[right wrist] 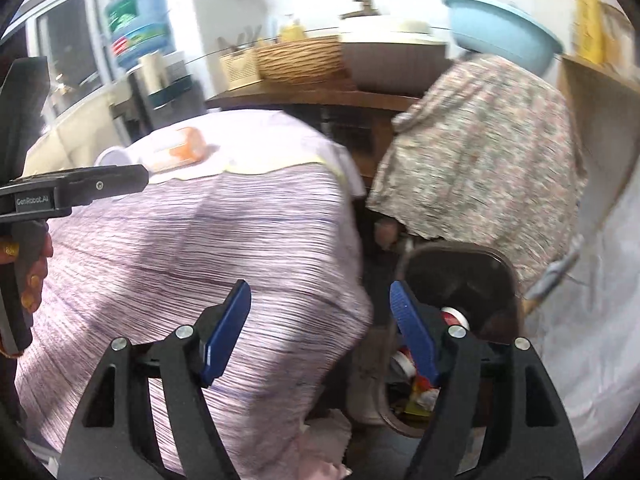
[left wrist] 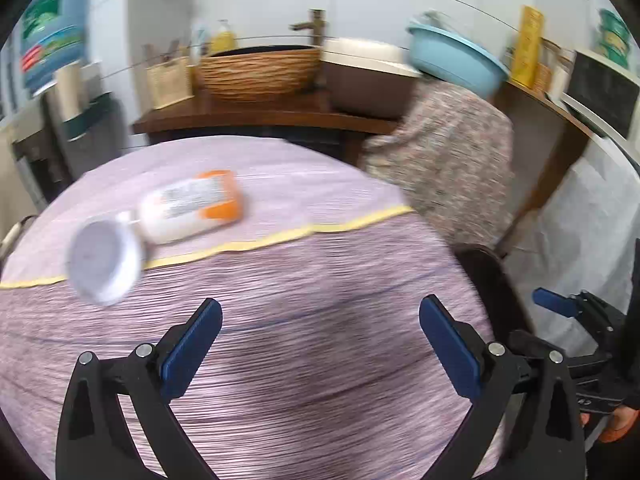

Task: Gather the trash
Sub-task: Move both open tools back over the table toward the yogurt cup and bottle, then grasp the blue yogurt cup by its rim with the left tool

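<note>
An orange and white packet (left wrist: 194, 204) and a white paper cup (left wrist: 105, 258) on its side lie on the purple-clothed table (left wrist: 280, 300). My left gripper (left wrist: 320, 312) is open and empty, hovering above the cloth, nearer than both items. My right gripper (right wrist: 320, 300) is open and empty at the table's right corner, just above a dark bin (right wrist: 464, 280) holding several pieces of trash (right wrist: 424, 376). The packet (right wrist: 176, 152) and cup (right wrist: 114, 157) also show far off in the right wrist view. The left gripper's body (right wrist: 60, 196) shows at that view's left edge.
A wooden counter (left wrist: 256, 114) behind the table carries a wicker basket (left wrist: 256, 72), a sink and a blue basin (left wrist: 456, 56). A floral cloth (left wrist: 444, 164) hangs at right. A water cooler (left wrist: 52, 32) stands at left. White sheeting (right wrist: 580, 340) covers the floor at right.
</note>
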Motion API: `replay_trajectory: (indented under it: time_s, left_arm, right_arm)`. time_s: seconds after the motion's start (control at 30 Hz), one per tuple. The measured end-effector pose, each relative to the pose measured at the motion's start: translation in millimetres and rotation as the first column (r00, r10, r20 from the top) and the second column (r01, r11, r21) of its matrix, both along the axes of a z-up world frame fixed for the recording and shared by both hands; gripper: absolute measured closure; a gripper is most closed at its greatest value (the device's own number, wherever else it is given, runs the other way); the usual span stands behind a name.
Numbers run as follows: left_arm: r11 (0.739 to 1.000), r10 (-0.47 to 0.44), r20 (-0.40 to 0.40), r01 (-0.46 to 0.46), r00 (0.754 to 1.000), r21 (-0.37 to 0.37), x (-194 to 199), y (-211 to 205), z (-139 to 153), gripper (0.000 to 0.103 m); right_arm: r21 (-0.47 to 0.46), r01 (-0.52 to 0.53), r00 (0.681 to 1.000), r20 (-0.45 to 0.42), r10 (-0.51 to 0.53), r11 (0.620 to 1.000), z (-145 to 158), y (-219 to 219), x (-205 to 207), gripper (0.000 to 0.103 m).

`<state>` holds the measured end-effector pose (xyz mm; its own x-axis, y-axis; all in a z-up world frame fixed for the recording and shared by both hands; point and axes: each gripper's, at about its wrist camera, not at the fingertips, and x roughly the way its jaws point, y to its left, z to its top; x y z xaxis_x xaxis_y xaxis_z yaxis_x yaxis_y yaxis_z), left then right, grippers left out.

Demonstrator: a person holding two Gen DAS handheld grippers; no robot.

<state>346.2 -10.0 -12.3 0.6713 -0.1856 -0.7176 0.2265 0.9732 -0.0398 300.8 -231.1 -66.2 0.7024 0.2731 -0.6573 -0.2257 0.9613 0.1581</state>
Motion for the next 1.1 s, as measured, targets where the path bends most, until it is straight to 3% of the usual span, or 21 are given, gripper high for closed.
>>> replay_trajectory:
  time_s: [0.2, 0.4, 0.5, 0.93, 1.03, 1.1]
  left_arm:
    - [0.988, 0.145, 0.052, -0.148, 0.988, 0.051, -3, 76, 4, 0.005]
    - [0.959, 0.276, 0.039, -0.278, 0.96, 0.06, 8, 142, -4, 0.006]
    - [0.949, 0.311, 0.008, -0.31, 0.951, 0.062, 22, 162, -11, 0.015]
    - [0.932, 0.362, -0.059, -0.358, 0.93, 0.06, 72, 193, -37, 0.035]
    - [0.93, 0.367, -0.057, -0.364, 0.928, 0.056, 79, 197, -39, 0.042]
    - [0.929, 0.369, -0.058, -0.366, 0.928, 0.059, 84, 200, -41, 0.053]
  right_arm:
    - [-0.01, -0.076, 0.997, 0.01, 0.076, 0.997, 11, 47, 8, 0.029]
    - [-0.03, -0.137, 0.99, 0.015, 0.137, 0.99, 23, 84, 10, 0.029]
    - [-0.046, -0.16, 0.987, 0.015, 0.161, 0.986, 27, 100, 12, 0.029]
    - [-0.099, -0.229, 0.973, 0.004, 0.23, 0.968, 37, 148, 33, 0.029]
    - [-0.091, -0.228, 0.974, -0.004, 0.228, 0.969, 35, 147, 37, 0.029]
    - [-0.095, -0.223, 0.975, -0.009, 0.223, 0.97, 32, 147, 40, 0.029]
